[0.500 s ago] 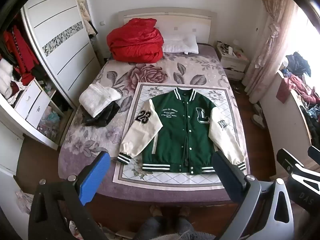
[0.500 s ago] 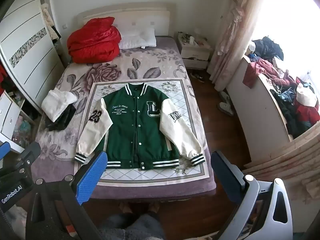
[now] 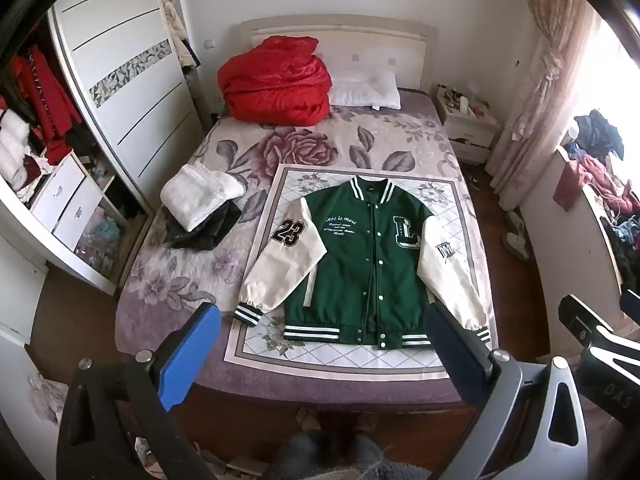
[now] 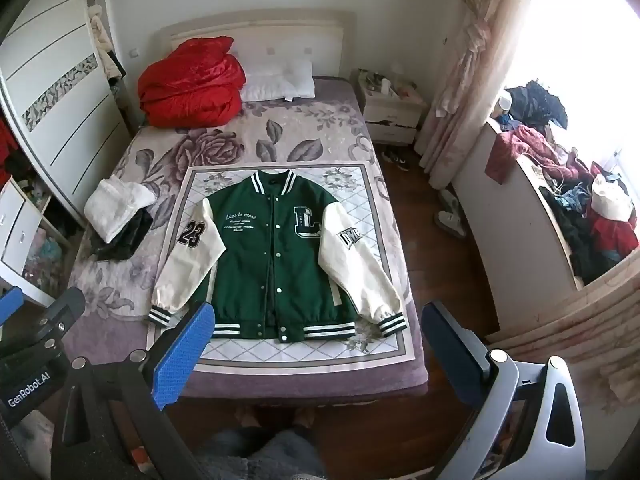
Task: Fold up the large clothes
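While both tools hang above the foot of the bed (image 3: 168, 320), folding has not begun. Left tool (image 3: 320, 356) and right tool (image 4: 316, 352) stand wide, holding nothing. Green varsity jacket (image 3: 372, 264) lies flat, front up, snapped shut, sleeves angled outward, on a patterned mat (image 3: 280, 344). Judged next move: descend to a sleeve cuff, grip, fold across the chest. Open wardrobe (image 3: 44, 120) holds red garments; its drawers appear shut.
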The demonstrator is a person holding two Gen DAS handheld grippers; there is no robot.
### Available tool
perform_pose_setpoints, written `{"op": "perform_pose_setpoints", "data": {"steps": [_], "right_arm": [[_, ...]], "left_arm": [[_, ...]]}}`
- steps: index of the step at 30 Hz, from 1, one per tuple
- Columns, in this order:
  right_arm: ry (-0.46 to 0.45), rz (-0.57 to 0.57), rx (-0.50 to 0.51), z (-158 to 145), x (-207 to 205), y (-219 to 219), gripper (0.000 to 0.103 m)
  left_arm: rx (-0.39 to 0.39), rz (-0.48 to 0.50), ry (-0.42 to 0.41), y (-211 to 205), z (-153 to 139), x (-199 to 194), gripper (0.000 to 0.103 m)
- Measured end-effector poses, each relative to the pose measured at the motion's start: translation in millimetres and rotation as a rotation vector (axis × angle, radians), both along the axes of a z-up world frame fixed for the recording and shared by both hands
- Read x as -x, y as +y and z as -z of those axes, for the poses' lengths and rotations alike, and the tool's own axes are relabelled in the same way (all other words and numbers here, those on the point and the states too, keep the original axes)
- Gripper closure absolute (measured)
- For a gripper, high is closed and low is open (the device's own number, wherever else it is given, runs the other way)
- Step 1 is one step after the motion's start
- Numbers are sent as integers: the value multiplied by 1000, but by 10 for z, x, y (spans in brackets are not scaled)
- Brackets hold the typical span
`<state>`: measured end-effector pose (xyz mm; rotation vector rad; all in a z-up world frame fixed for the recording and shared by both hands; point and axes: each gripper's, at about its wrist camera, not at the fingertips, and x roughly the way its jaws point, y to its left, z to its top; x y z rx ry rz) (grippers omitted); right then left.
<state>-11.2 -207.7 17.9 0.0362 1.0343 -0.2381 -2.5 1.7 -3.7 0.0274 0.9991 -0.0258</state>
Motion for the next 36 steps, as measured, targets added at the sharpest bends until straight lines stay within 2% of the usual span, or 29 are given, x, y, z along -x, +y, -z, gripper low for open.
{"op": "perform_pose_setpoints", "data": {"steps": [8, 11, 21, 36], "right_arm": [[-3, -1, 7, 18, 23, 5, 0], [-5, 0, 7, -82, -24, 2, 0], [-9, -3, 11, -118, -40, 0, 0], [-16, -4, 11, -162, -41, 22, 0]], "left_arm": [[-4, 5, -7, -19, -68, -9, 0], [-1, 1, -10, 17, -120, -8, 0], [4, -7, -16, 48, -223, -40, 0], [0, -8, -21, 52, -262, -54, 0]]}}
